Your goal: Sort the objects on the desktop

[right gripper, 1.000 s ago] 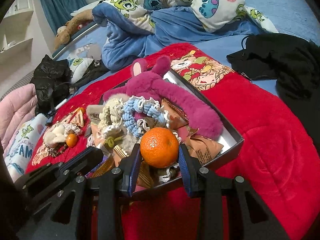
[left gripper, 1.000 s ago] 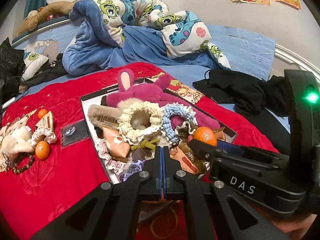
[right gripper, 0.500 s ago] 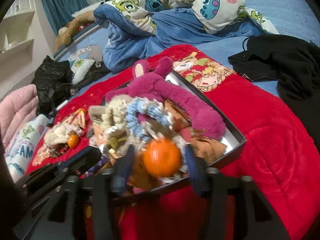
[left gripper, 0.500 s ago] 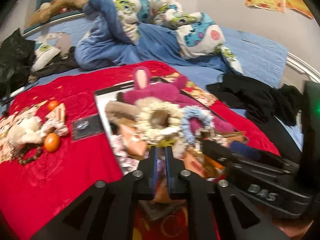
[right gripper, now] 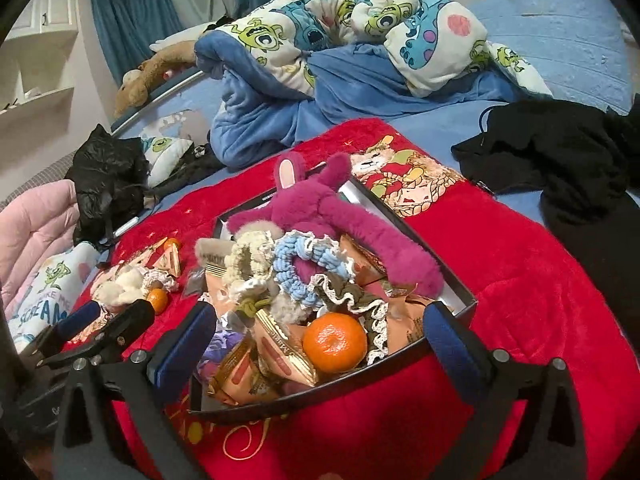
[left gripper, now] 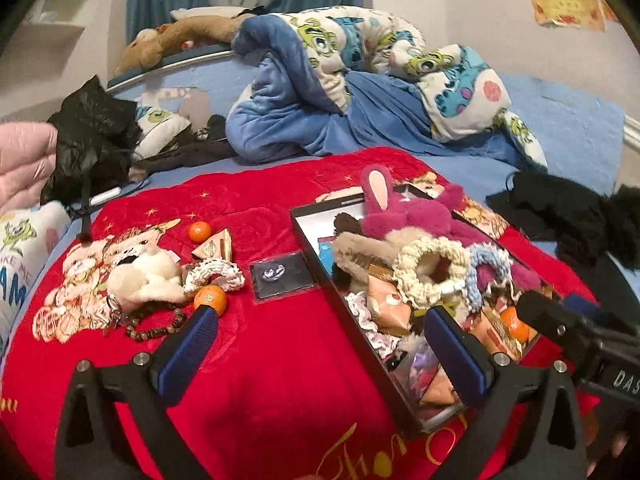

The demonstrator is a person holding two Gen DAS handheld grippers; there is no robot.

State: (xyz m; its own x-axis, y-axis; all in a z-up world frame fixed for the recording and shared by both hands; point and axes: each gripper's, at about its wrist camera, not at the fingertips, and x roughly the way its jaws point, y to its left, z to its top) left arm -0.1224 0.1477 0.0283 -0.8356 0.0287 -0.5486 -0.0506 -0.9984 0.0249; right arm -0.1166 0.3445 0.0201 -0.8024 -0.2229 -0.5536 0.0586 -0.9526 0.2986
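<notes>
Right gripper [right gripper: 316, 344]: jaws wide apart, empty; tangerine [right gripper: 335, 342] lies between them inside the box [right gripper: 460, 300].
Left gripper [left gripper: 320, 348]: jaws spread, empty.
Next: loose tangerine [left gripper: 210, 299] just ahead of its left jaw; centre before closing.

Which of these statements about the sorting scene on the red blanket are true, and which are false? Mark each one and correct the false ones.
1. The right hand-held gripper grips the tangerine. False: it is open, and the tangerine lies in the black box between its fingers.
2. The left hand-held gripper is open. True.
3. Two tangerines, one and another, lie on the red blanket outside the box. True.
4. The magenta plush headband lies on the blanket beside the box. False: it lies in the box, on top of the pile.
5. A string of brown beads lies on the blanket near the white plush toy. True.
</notes>
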